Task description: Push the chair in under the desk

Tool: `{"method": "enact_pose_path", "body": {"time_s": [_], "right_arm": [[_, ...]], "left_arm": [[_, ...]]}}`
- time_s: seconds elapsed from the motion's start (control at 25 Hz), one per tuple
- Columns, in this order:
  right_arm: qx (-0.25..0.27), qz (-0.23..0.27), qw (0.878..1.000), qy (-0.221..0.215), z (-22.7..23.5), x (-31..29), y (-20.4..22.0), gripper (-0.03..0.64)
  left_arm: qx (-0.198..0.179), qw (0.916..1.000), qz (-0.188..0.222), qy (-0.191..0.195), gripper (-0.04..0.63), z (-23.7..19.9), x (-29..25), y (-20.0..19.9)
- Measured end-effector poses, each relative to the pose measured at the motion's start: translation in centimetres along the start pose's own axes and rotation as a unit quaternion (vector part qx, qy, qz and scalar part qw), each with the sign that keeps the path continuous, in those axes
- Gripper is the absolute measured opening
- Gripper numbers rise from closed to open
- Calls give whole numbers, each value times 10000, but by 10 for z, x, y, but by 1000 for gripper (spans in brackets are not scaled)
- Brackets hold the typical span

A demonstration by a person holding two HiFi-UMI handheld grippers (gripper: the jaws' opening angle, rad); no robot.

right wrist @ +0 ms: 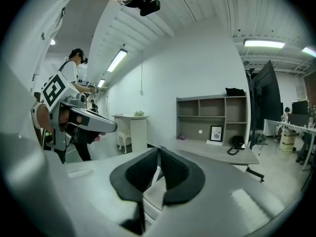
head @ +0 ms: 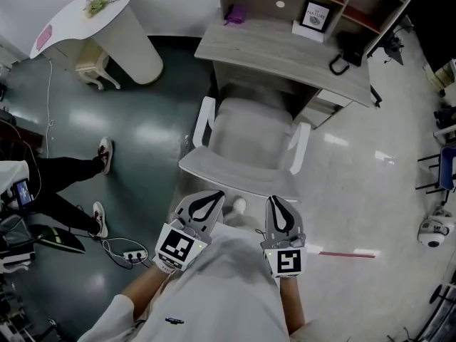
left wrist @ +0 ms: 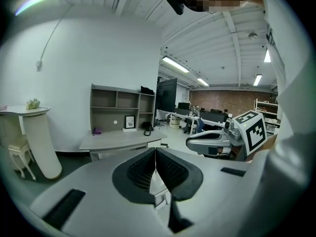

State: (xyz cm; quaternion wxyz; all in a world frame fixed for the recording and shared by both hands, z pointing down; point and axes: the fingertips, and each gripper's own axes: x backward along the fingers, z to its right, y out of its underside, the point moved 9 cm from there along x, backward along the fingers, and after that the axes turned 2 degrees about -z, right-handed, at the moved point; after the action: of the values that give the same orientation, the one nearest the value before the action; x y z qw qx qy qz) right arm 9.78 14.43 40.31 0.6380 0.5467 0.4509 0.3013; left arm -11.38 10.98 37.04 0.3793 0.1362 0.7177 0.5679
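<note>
A white and grey chair point(head: 251, 135) with two armrests stands in front of the grey desk point(head: 278, 48), its seat partly under the desk's edge and its backrest towards me. My left gripper point(head: 212, 197) and right gripper point(head: 275, 202) are both shut with nothing between the jaws. They are side by side just at the backrest's near edge; whether they touch it I cannot tell. In the left gripper view the shut left gripper point(left wrist: 155, 153) points at the desk point(left wrist: 121, 139). In the right gripper view the shut right gripper point(right wrist: 159, 153) points at the desk point(right wrist: 217, 152) too.
The desk carries a shelf unit, a picture frame point(head: 314, 16), a black phone point(head: 347, 50) and a purple thing point(head: 235, 13). A white curved table point(head: 100, 20) and a small stool point(head: 95, 71) stand at the far left. A person's legs point(head: 68, 171) and a power strip point(head: 130, 255) are on the left.
</note>
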Motion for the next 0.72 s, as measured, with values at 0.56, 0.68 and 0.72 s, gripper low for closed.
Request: {"method": "enact_pose_path", "body": {"time_s": [0.56, 0.68, 0.72], "right_arm": [[199, -500, 9979, -371, 2, -26, 9, 99], [282, -670, 9953, -645, 2, -35, 19, 125], [339, -707, 9941, -746, 2, -38, 22, 142]], "left_arm": [[-638, 9945, -753, 364, 11, -14, -28, 16], [-841, 9895, -1005, 615, 46, -13, -40, 26], [-910, 9874, -1093, 699, 74, -12, -43, 29]]}}
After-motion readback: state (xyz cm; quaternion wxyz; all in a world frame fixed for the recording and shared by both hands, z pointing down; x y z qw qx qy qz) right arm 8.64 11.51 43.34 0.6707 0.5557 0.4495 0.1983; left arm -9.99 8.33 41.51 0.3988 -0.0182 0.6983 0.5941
